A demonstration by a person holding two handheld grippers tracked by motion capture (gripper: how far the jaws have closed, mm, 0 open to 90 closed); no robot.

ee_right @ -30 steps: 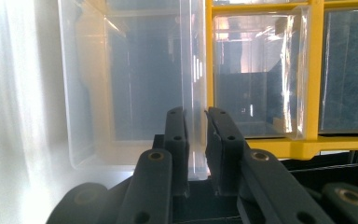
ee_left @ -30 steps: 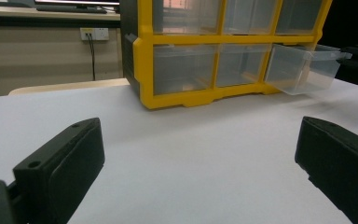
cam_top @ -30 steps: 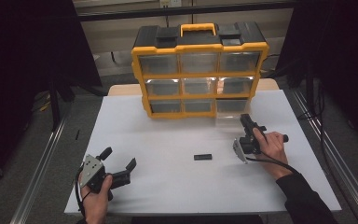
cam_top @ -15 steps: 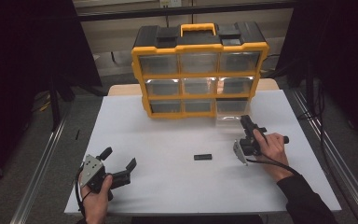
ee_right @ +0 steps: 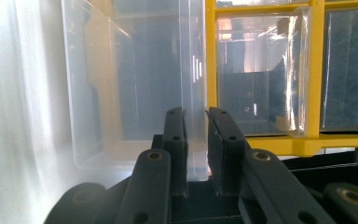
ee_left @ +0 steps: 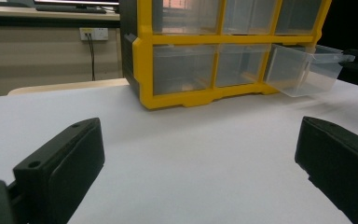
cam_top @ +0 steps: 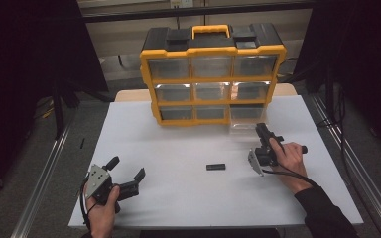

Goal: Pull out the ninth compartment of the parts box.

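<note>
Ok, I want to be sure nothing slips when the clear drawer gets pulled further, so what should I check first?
1. Right gripper shut on the front lip of the clear drawer: ok.
2. Drawer partly out of the yellow organizer, bottom right slot: ok.
3. Drawer contents: cannot tell.
4. Left gripper open, resting apart near the table front edge: ok.
5. Small black part lies on the table, off the drawer's path: ok.
6. Other drawers closed: ok.

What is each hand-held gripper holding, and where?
The right hand-held gripper pinches the front lip of the clear drawer, pulled out of the yellow organizer. The left hand-held gripper holds nothing.
</note>
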